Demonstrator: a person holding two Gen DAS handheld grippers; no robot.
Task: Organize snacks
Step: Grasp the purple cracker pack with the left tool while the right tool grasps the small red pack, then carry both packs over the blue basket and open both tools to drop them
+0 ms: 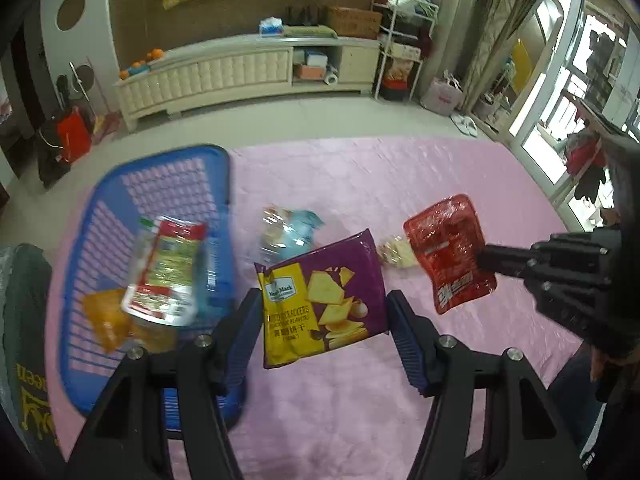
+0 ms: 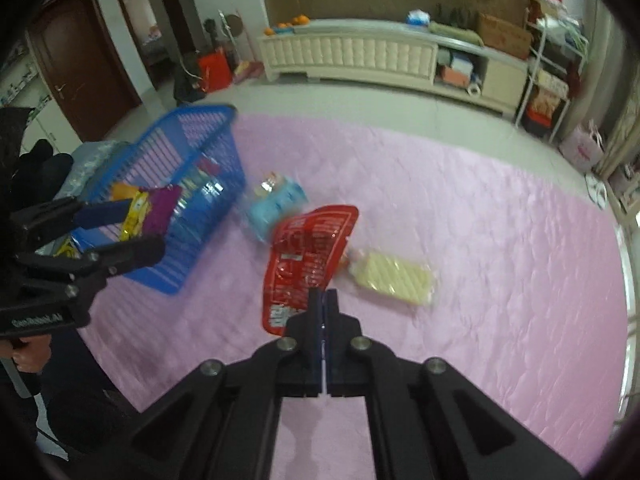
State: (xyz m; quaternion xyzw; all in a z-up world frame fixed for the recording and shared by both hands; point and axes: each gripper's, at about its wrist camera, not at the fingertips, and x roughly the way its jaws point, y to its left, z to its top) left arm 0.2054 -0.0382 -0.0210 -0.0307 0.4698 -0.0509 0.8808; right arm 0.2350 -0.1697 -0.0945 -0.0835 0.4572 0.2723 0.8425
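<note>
Pink quilt (image 2: 480, 208) beneath right tongs (image 2: 325, 300) clamping red packet (image 2: 308, 248), left tongs (image 1: 324, 312) apart.

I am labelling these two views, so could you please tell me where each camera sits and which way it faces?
Left wrist: on the left hand-held gripper, facing forward over the pink mat at the purple-and-yellow cracker bag between its open fingers; the blue plastic basket lies left.
Right wrist: on the right hand-held gripper, shut on the red foil snack pouch.
Shared: basket, pouch, each other's gripper.
</note>
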